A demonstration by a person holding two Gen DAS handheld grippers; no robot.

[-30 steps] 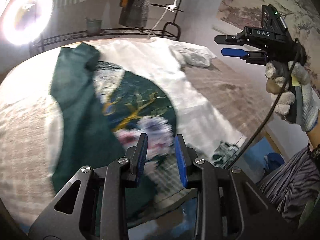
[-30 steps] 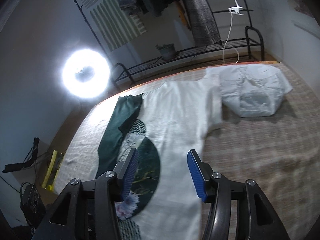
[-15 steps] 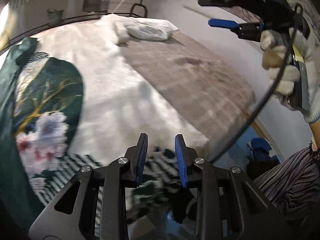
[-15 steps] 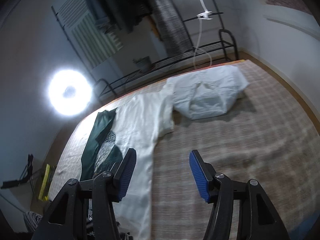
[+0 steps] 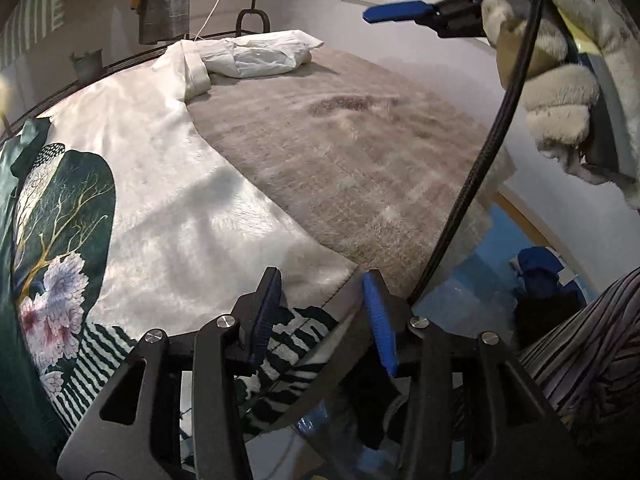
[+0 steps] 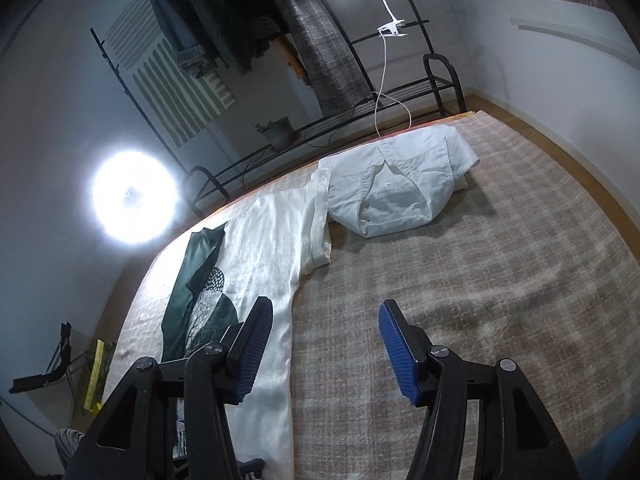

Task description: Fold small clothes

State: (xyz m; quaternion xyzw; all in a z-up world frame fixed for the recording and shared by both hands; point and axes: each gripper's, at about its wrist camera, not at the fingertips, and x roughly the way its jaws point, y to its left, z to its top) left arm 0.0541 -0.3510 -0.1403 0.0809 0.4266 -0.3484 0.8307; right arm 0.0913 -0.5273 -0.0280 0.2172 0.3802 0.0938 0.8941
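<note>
A white satin garment (image 5: pixel 168 184) with a dark green flower print (image 5: pixel 64 216) lies spread flat on the beige plaid bed cover (image 5: pixel 352 152). It also shows in the right wrist view (image 6: pixel 276 240). My left gripper (image 5: pixel 324 312) is open and empty, just above the garment's near hem corner with its black-and-white striped edge (image 5: pixel 296 328). My right gripper (image 6: pixel 324 344) is open and empty, held high above the bed; it shows in the left wrist view (image 5: pixel 400 10) at the top right in a gloved hand (image 5: pixel 560 80).
A folded white shirt (image 6: pixel 400 184) lies at the far end of the bed. A black metal rack (image 6: pixel 320 128) with hanging clothes and a potted plant (image 6: pixel 278 132) stands behind. A ring light (image 6: pixel 132 200) glares at left. A black cable (image 5: pixel 480 152) hangs from the right gripper.
My left gripper has swung right from over the print to the garment's near hem corner and opened wider. My right gripper has turned right, toward the bare bed cover and the folded shirt.
</note>
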